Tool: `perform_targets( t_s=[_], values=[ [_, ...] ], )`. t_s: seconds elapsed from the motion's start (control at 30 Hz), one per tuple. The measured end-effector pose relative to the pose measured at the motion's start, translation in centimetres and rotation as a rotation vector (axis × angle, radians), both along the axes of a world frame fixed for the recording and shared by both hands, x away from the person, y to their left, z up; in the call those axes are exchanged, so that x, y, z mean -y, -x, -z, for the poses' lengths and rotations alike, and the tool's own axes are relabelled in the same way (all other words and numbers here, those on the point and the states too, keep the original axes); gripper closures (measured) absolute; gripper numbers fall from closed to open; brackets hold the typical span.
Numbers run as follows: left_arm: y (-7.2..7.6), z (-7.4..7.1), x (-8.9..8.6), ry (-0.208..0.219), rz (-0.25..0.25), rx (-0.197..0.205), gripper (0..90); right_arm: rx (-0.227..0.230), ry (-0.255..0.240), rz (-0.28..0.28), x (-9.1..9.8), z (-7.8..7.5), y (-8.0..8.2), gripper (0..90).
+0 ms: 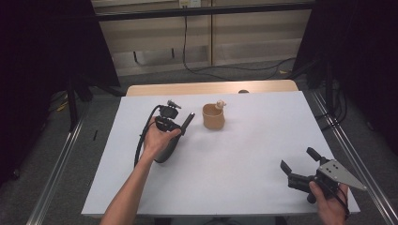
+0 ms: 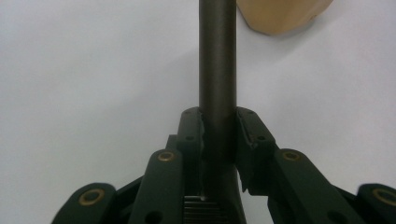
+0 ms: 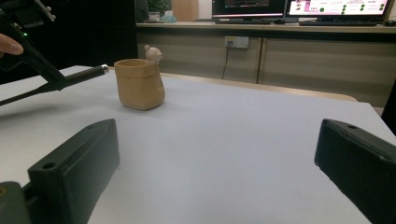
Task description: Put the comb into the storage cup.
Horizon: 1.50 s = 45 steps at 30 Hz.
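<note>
Dark rod [image 2: 217, 60], centre of the left gripper view, sits clamped in the left gripper [image 2: 219, 128], tip near the tan cup [image 1: 213, 117] mid-frame, while the right gripper [image 1: 298, 165], lower right, gapes with nothing between.

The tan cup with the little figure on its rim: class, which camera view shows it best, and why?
The right gripper view: the tan cup stands whole, side-on, figure visible. The high view shows it small; the left gripper view, just an edge.
</note>
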<state>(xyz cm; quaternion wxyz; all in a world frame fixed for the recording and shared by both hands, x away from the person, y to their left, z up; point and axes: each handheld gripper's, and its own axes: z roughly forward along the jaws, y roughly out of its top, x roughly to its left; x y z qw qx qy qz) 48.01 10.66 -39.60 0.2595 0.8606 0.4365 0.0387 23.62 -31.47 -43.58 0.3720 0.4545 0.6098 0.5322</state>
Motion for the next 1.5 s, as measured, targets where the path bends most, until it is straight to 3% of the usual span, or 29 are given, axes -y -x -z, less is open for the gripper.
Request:
perform_targets(
  t_s=[0.23, 0.43, 0.7, 0.87, 1.23, 1.3, 1.5],
  values=[
    [0.5, -1.3, -1.6, 0.044, 0.034, 0.057, 73.2, 0.003, 0.001, 0.000, 0.0, 0.0, 0.0, 0.0],
    [1.4, -1.8, -1.9, 0.059, 0.071, 0.128, 73.3, 0.002, 0.001, 0.002, 0.0, 0.0, 0.0, 0.0],
    [2.4, -2.6, -2.3, 0.093, 0.098, 0.182, 73.3, 0.003, -0.001, 0.001, 0.0, 0.0, 0.0, 0.0],
    [3.2, -3.1, -2.5, 0.157, 0.105, 0.192, 73.3, 0.005, 0.001, -0.002, 0.0, 0.0, 0.0, 0.0],
    [5.0, -3.4, -2.7, 0.171, 0.172, 0.237, 73.3, 0.002, 0.001, -0.009, -0.1, 0.0, 0.0, 0.0],
    [5.2, -3.4, -2.7, 0.189, 0.179, 0.214, 73.3, 0.002, 0.000, -0.011, -0.1, 0.0, 0.0, 0.0],
    [6.1, -3.0, -2.6, 0.200, 0.213, 0.214, 73.3, -0.002, 0.007, -0.019, -0.2, 0.0, -0.1, 0.0]
  ],
)
